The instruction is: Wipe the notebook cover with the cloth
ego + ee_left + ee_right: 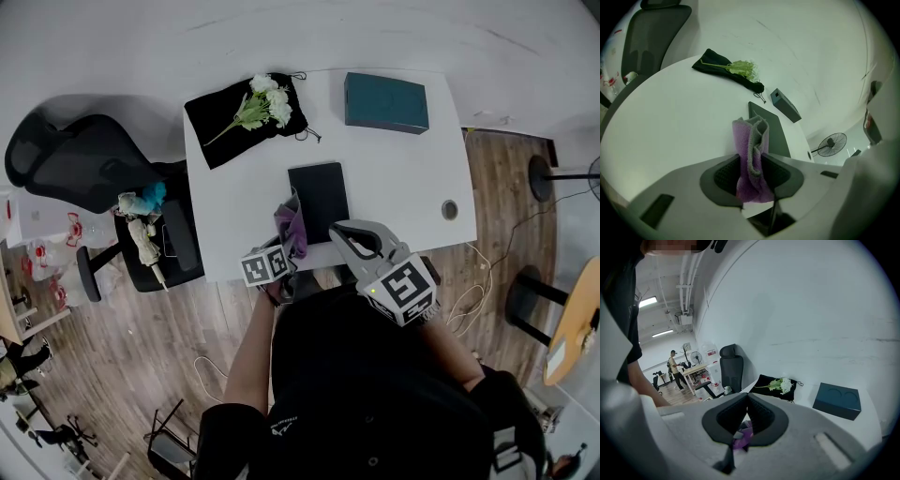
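The notebook (319, 199) lay flat near the middle of the white worktop (398, 178), its dark cover up and its short side toward the near edge. The purple cloth (292, 228) stood bunched along the notebook's left edge, at its near corner. I could not tell from the head view whether it pressed on the cover or only overlapped it. In the left gripper view the cloth (752, 154) rose in upright folds between the fingers, with the notebook (777, 133) just behind it. My left gripper (284, 247) had its fingers clenched on the lower part of the cloth and pointed away from the person across the worktop.

My right gripper (339, 232) hung just beside the notebook's near right corner, slightly above the near edge of the worktop. Its own view showed the right gripper (746, 398) with its fingers closed tip to tip and grasping nothing. A scrap of purple showed through the gap lower down.

Farther off, a teal box (386, 102) sat at the far right corner of the worktop. A black bag (217, 122) lay at the far left corner with white flowers (267, 98) on top. A black office chair (84, 159) stood on the wooden floor to the left of the worktop.
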Available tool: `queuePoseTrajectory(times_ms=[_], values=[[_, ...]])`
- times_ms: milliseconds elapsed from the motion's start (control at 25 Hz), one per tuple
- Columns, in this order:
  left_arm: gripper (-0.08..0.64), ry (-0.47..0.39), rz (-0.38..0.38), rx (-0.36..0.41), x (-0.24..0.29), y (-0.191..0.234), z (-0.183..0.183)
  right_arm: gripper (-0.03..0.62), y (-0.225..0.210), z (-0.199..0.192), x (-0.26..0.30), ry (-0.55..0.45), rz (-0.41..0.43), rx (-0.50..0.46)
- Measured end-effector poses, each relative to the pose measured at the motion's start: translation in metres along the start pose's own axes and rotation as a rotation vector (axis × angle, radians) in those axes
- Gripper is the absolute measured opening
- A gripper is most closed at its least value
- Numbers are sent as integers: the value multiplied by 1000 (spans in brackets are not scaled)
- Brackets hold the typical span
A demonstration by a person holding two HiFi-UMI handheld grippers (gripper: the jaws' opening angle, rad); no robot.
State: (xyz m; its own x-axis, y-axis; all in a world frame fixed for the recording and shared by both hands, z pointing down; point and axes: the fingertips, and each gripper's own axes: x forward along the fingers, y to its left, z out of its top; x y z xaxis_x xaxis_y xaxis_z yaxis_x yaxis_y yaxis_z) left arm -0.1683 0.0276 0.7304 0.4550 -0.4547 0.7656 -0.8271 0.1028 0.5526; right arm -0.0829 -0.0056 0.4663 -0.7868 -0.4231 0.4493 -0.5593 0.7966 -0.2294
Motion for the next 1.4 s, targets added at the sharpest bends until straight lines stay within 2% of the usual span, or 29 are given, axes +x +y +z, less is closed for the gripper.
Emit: queuePoseTrajectory(times_ms=[320,760,1000,1400], values=[[129,-20,50,-22,-11,20,-6,5,4,0,4,5,19,-9],[129,-142,17,-43,-43,7,17,5,2,1,4,-5,16,-11],[129,-232,4,16,-64,-16,45,5,-2,6,1,-25,4,-10],[127,-365,-77,102,-106,-71,81,5,-14,5,-7,-36,-27,-2]])
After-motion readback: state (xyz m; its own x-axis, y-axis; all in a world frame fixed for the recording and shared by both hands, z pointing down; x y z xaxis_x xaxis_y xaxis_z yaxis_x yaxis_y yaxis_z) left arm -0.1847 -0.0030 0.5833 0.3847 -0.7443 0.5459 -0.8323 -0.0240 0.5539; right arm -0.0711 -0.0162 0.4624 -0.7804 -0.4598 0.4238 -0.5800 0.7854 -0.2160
